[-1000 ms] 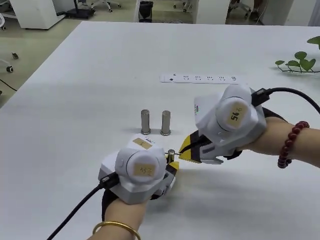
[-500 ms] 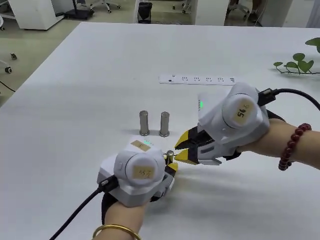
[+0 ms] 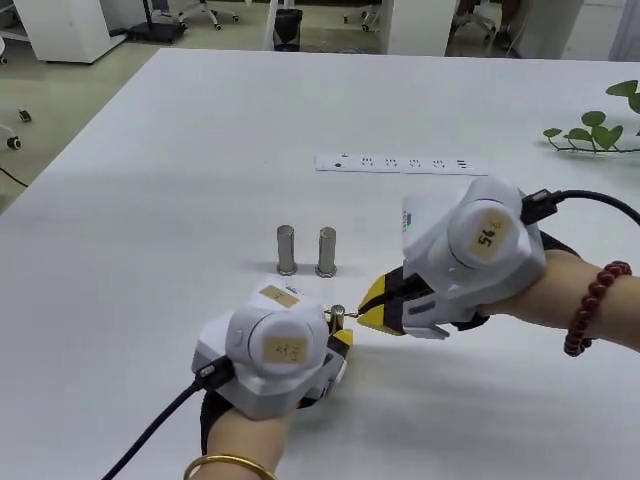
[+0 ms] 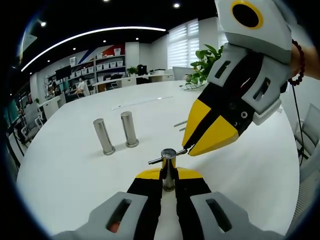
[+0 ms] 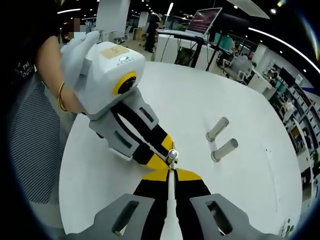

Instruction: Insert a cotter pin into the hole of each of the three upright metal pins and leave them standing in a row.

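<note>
My right gripper [image 3: 364,308] has drawn its jaws together again. Half a second ago the yellow tips stood spread, just right of the near metal pin [image 4: 168,169]. Now they meet on the right end of the cotter pin [image 4: 154,160] at that pin's top, and they sit a shade lower.

1. An open-plan office: castor chairs [image 3: 208,11] stand on the floor at 11 o'clock, beyond the white table [image 3: 180,140].
2. On the table, a power strip [image 3: 402,163] at 12 o'clock and a leafy plant [image 3: 590,135] at 2 o'clock.
3. The left gripper view shows storage shelves [image 4: 107,64] at 11 o'clock and window blinds [image 4: 187,42] at 1 o'clock.
4. The right gripper view shows a monitor [image 5: 203,20] at 12 o'clock.
</note>
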A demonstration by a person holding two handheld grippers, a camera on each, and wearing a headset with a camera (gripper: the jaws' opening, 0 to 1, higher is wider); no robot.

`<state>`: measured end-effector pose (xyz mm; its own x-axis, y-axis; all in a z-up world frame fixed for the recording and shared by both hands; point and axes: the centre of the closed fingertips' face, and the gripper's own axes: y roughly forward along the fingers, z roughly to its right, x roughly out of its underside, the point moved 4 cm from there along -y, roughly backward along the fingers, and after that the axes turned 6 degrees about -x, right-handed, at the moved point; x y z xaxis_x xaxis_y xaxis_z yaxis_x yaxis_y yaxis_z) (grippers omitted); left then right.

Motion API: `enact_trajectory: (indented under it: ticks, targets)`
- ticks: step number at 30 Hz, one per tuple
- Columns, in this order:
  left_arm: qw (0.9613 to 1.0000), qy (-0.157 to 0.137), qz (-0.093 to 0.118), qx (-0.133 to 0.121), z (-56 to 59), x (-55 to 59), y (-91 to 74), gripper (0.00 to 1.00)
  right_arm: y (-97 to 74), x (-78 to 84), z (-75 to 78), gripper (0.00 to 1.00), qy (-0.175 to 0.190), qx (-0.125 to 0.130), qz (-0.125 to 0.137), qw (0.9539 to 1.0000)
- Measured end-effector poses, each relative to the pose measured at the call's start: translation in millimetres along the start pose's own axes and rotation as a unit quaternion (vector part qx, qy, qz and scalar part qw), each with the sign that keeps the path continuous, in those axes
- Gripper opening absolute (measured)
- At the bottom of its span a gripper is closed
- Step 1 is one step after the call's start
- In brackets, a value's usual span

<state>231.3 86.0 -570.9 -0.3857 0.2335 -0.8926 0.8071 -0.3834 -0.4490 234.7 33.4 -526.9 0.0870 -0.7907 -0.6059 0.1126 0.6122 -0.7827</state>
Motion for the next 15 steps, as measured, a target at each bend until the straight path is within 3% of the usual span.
enact_trajectory:
  ticks: [15]
  targets:
    - [1.0000, -0.005, 0.000, -0.003, 0.5, -0.3, 0.1, 0.06, 3.4, -3.3, -0.3, 0.00, 0.000, 0.002, -0.003, 1.0000]
